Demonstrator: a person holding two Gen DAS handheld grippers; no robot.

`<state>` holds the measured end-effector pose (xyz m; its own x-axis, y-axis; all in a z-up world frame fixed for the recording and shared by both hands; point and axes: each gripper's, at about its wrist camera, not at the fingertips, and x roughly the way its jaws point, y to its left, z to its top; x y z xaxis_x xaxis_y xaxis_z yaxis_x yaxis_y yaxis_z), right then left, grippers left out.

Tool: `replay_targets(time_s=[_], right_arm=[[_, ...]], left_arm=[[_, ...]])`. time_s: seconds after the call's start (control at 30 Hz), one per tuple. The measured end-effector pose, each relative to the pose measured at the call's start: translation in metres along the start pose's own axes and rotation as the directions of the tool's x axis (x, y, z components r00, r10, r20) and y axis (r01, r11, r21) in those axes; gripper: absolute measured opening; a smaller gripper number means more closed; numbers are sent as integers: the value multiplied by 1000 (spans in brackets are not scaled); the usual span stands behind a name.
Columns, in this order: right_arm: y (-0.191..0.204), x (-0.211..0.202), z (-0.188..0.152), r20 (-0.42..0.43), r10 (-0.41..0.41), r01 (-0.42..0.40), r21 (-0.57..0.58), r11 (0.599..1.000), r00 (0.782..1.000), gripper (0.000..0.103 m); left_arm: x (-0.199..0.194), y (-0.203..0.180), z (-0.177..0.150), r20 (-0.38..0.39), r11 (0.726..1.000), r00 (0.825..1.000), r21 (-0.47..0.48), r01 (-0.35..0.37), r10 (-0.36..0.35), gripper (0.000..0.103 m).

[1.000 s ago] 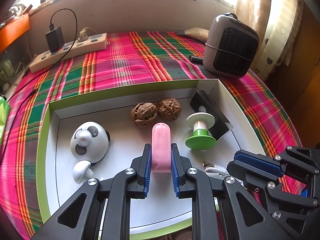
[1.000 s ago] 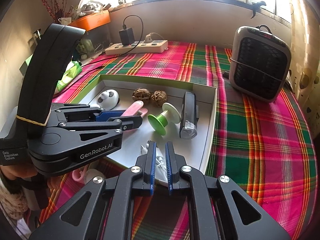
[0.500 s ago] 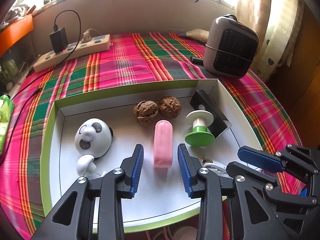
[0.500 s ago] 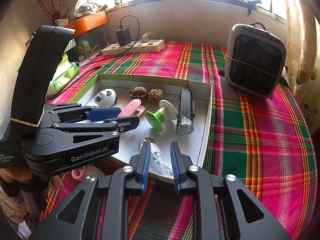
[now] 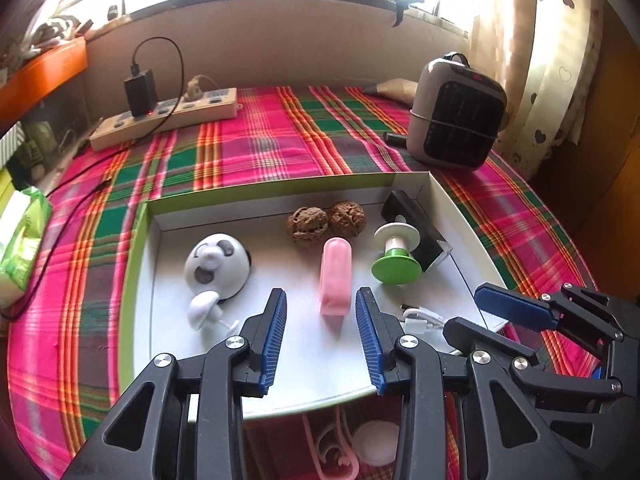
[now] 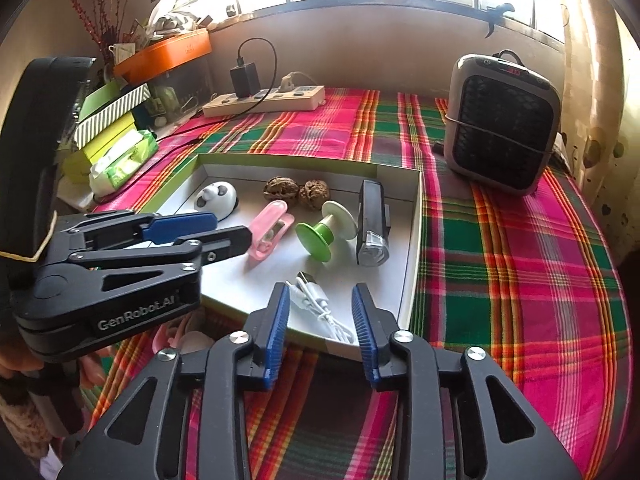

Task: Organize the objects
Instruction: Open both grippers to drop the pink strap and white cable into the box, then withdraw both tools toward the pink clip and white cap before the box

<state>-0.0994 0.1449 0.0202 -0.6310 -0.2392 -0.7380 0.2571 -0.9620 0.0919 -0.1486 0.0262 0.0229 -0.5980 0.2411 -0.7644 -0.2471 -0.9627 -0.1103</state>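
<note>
Both grippers are held just above the near edge of a shallow white box (image 5: 152, 264) on a plaid cloth (image 6: 500, 248).

Left gripper (image 5: 321, 334): jaws parted, nothing between the pads. A pink clip (image 5: 336, 280) lies flat on the box floor just ahead of them, apparently set down there, lined up beside a green-and-white spool (image 5: 396, 254) and two walnuts (image 5: 326, 220).

Right gripper (image 6: 321, 334): jaws just opened. A white cable (image 6: 318, 306) lies loose between them in the near corner of the box; no pad is pressed on it.

A panda-shaped gadget (image 5: 216, 266) and a black bike light (image 6: 372, 220) are already laid in the box. Everything is spaced apart, so sorting is judged well advanced.

A pale round item outside the box, below its near edge, cannot be identified.
</note>
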Motion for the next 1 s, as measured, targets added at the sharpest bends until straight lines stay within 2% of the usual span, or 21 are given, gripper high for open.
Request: replay_targets(time_s=[0.63, 1.0], right_arm=[[20, -24, -13, 51, -18, 18, -5, 1000, 999, 38], [27, -28, -33, 38, 3, -3, 6, 1000, 999, 41]], left_arm=[[-49, 10, -25, 76, 999, 997, -28, -14, 16, 34], [-62, 29, -58, 60, 996, 998, -86, 16, -11, 34]])
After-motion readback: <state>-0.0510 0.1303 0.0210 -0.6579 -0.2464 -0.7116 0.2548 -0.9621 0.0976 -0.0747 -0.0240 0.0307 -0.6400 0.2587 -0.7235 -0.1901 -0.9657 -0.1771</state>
